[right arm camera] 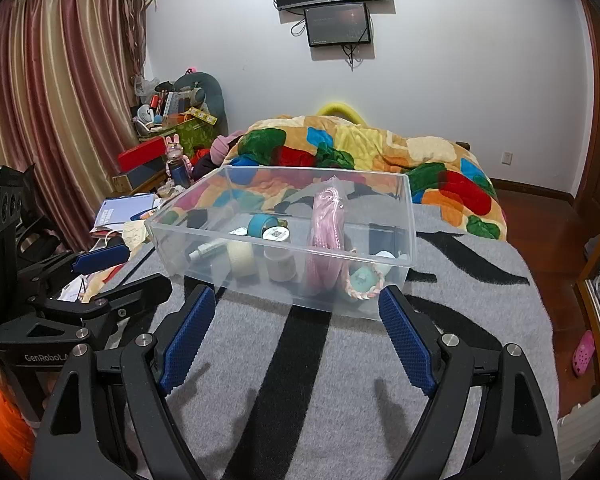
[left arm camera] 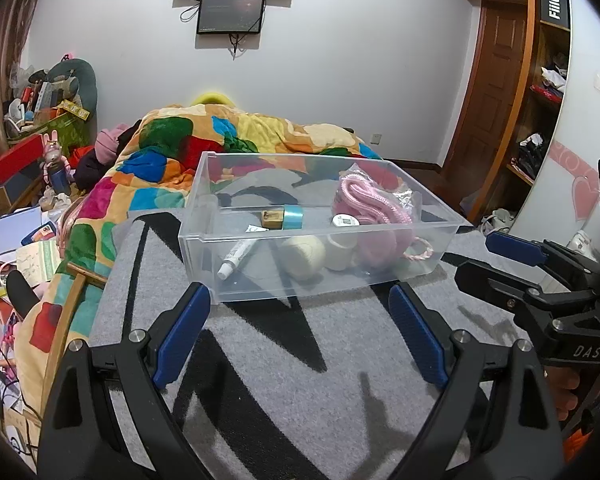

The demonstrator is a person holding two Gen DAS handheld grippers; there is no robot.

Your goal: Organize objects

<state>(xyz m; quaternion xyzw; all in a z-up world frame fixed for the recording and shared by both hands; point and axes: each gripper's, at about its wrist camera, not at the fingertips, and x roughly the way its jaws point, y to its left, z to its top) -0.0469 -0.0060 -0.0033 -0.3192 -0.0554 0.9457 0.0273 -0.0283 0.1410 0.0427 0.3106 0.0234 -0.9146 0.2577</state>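
Clear plastic bin (left arm camera: 316, 240) sits on the grey striped blanket (left arm camera: 280, 360) just ahead of my left gripper (left arm camera: 300, 336), whose blue pads are spread wide with nothing between them. Inside the bin I see a pink rope (left arm camera: 366, 204), a blue tape roll (left arm camera: 293, 216), a white tube (left arm camera: 236, 258) and a cream roll (left arm camera: 304, 256).

From the right wrist, my right gripper (right arm camera: 296, 336) is also spread and empty, near the bin's front wall (right arm camera: 284, 264). The colourful quilt (right arm camera: 380, 148) is bunched up behind it.
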